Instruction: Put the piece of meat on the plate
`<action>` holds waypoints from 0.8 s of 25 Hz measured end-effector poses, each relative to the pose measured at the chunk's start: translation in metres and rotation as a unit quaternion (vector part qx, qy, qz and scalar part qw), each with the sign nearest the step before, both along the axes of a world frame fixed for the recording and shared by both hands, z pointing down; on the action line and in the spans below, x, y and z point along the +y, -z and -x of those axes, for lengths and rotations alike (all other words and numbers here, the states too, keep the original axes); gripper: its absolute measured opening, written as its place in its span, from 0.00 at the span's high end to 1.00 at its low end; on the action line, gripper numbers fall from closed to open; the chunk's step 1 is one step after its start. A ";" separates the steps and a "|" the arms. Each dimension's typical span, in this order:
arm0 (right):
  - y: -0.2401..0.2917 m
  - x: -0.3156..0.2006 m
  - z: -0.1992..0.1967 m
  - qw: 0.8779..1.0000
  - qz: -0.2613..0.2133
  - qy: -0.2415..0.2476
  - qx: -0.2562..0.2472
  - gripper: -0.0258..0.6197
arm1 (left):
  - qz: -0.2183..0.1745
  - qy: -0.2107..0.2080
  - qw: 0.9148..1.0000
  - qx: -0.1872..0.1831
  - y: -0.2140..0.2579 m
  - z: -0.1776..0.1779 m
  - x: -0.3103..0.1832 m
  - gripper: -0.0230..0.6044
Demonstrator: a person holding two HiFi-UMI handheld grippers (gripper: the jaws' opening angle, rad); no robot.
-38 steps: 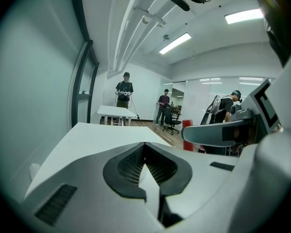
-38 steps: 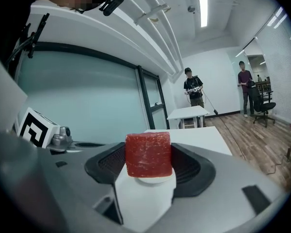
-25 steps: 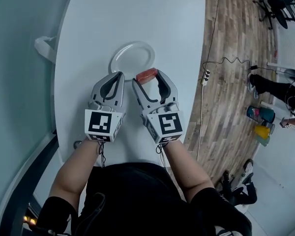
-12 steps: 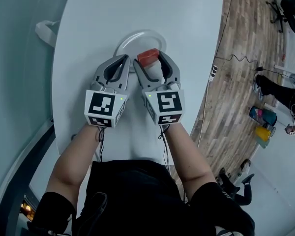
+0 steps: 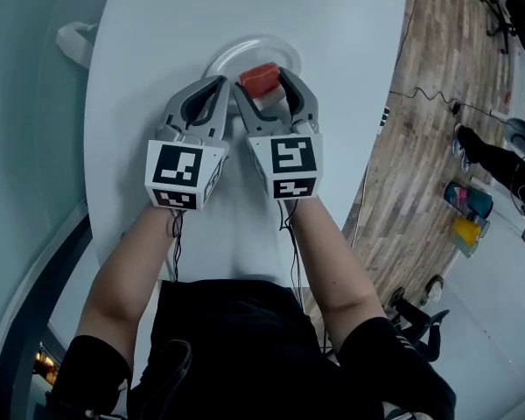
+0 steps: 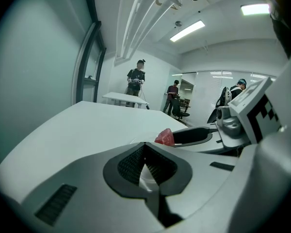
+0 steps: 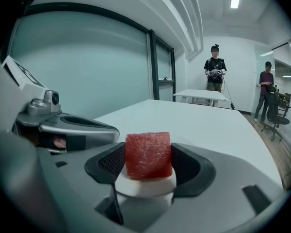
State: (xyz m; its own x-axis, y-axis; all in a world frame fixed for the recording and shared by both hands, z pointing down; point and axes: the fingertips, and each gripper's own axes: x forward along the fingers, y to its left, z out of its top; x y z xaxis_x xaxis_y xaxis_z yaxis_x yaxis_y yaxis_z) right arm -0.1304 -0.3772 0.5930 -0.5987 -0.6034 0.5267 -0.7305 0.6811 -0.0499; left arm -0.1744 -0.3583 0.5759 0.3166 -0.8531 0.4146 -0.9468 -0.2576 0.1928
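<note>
A red block of meat [image 5: 260,79] [image 7: 148,155] with a white fatty base is clamped between the jaws of my right gripper [image 5: 262,81] [image 7: 148,163], which is shut on it. It hangs over the near part of the white plate [image 5: 234,53] on the white table [image 5: 192,16]. My left gripper [image 5: 218,83] [image 6: 145,145] sits just left of the right one, its jaws shut with nothing between them, tips by the plate's near left rim. From the left gripper view the meat [image 6: 165,137] shows to the right of the tips.
A white fitting [image 5: 74,40] juts from the table's left edge against a glass wall. Wooden floor with a cable [image 5: 420,94] lies to the right, with coloured containers [image 5: 466,204] and a seated person [image 5: 499,160]. More people and a second table [image 7: 203,95] stand far off.
Both grippers have moved forward along the table. The right one carried the meat from short of the plate's near rim to over the plate. The left gripper stayed shut alongside it.
</note>
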 end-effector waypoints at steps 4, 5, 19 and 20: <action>0.000 -0.004 0.000 1.000 -0.002 -0.009 0.007 0.50 | 0.001 0.004 1.000 0.005 -0.001 0.003 -0.005 0.98; -0.001 -0.005 -0.001 1.000 -0.001 -0.011 0.010 0.50 | 0.001 0.004 1.000 0.005 -0.001 0.003 -0.007 0.98; 0.036 0.008 -0.010 0.999 -0.029 -0.028 -0.036 0.50 | -0.018 -0.009 1.000 -0.007 0.020 -0.002 -0.004 0.98; 0.044 0.011 -0.012 0.998 -0.034 -0.026 -0.042 0.51 | -0.019 -0.006 1.000 -0.010 0.025 -0.003 0.001 0.98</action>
